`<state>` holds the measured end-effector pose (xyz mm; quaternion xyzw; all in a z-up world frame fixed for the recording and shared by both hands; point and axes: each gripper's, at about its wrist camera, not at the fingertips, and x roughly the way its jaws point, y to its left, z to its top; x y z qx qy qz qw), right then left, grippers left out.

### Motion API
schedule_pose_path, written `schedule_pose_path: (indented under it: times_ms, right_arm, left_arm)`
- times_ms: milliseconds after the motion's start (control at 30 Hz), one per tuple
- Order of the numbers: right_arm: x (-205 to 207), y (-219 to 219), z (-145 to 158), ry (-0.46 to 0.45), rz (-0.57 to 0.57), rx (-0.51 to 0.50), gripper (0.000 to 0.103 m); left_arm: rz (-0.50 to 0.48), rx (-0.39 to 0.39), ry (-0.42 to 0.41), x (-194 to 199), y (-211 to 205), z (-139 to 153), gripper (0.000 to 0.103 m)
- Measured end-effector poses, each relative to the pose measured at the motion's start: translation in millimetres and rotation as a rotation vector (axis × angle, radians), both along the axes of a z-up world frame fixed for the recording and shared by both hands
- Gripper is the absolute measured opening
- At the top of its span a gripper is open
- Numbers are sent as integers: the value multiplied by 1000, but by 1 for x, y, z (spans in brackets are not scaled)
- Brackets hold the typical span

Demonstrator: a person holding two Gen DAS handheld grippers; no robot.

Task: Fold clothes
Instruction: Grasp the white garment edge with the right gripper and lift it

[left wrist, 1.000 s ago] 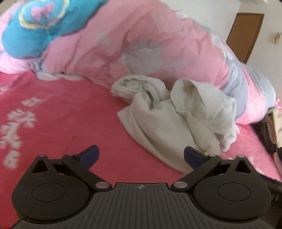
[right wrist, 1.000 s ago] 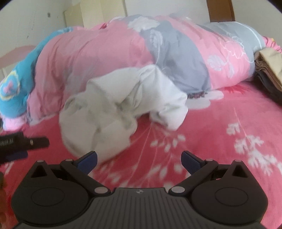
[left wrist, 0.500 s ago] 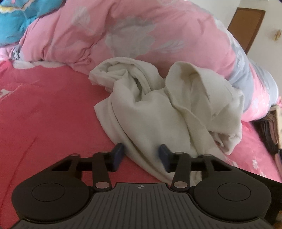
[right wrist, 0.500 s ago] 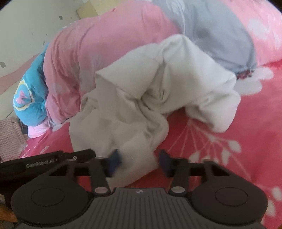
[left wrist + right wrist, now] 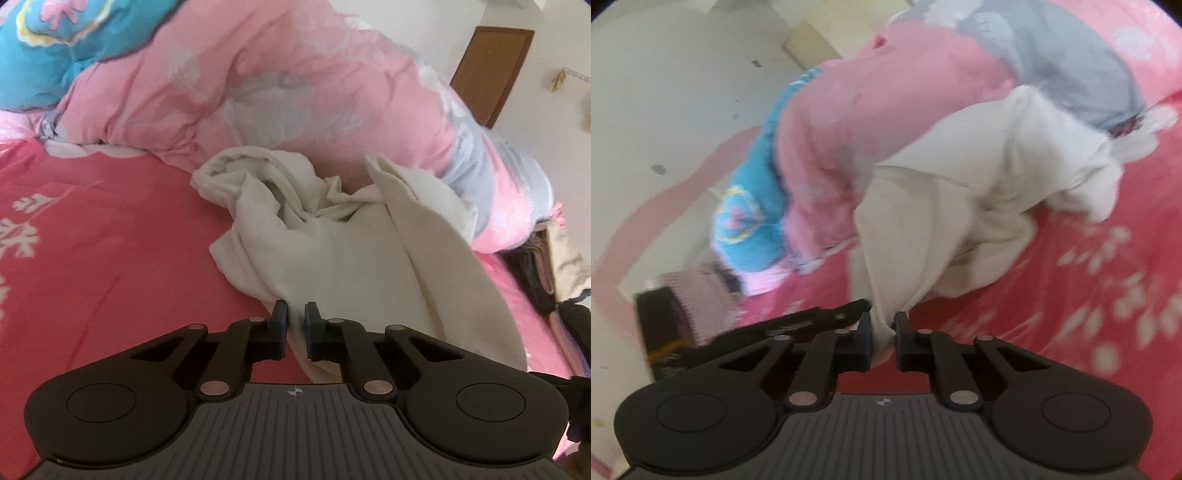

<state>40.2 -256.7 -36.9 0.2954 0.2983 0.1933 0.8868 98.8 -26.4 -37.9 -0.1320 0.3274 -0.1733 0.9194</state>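
Cream-white garment (image 5: 332,243), crumpled, lying on the red floral bed sheet (image 5: 110,258) against a pink quilt (image 5: 258,85). Left gripper (image 5: 294,314): fingers closed on the garment's near edge. Right gripper (image 5: 883,325): fingers closed on a pinched fold of the same garment (image 5: 960,206), which rises from the sheet.

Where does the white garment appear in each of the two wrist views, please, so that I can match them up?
Left wrist view: the white garment fills the centre and right, its near edge pinched in the left gripper.
Right wrist view: the white garment lies centre-right, a corner pinched in the right gripper.
Shared landmark: the pink quilt bunched behind it.
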Motion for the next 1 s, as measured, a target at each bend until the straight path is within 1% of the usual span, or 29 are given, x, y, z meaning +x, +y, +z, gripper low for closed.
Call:
schedule_pose_path:
  times_ms: [33,200,300,367,467,533,600,633,667,700,733,800,867,967,1000]
  right_arm:
    - [-4,5,1,10,19,29,12]
    - [-20,37,4,34,107,111,12]
    - [-26,57,-4,63,164,169,12]
    - [-24,69,-14,102,187,178,13]
    - [-18,80,-33,173,174,131,25]
    - [-14,80,-43,228,155,107,50]
    - [-20,68,-46,242,138,143,56]
    - [-25,62,-45,232,132,156,64]
    - [-30,55,-43,216,118,161,68]
    - [-38,45,-39,191,94,159,74]
    - [-42,35,-36,166,66,156,77]
    - [-50,11,-33,123,-5,155,80]
    - [-49,-15,-33,116,-88,178,80]
    - [-36,-50,-38,77,-198,232,80]
    - [-25,-59,-41,69,-240,249,81]
  left_arm:
    - [2,-1,-9,-6,6,2,8]
    - [39,-9,-43,-28,37,15,8]
    - [46,9,-58,-37,52,19,8]
    - [42,26,-49,-41,56,18,9]
    - [29,42,-24,-45,58,14,11]
    - [16,52,-5,-48,59,11,13]
    - [-6,52,11,-53,60,5,15]
    - [-19,54,21,-55,58,3,18]
    - [-31,57,31,-58,56,1,20]
    - [-44,59,41,-60,55,-1,26]
    - [-57,62,52,-62,53,-4,32]
    - [-71,82,53,-68,48,-6,37]
    - [-84,103,53,-75,42,-9,39]
    - [-103,134,52,-86,35,-12,40]
    - [-109,144,52,-89,32,-14,40]
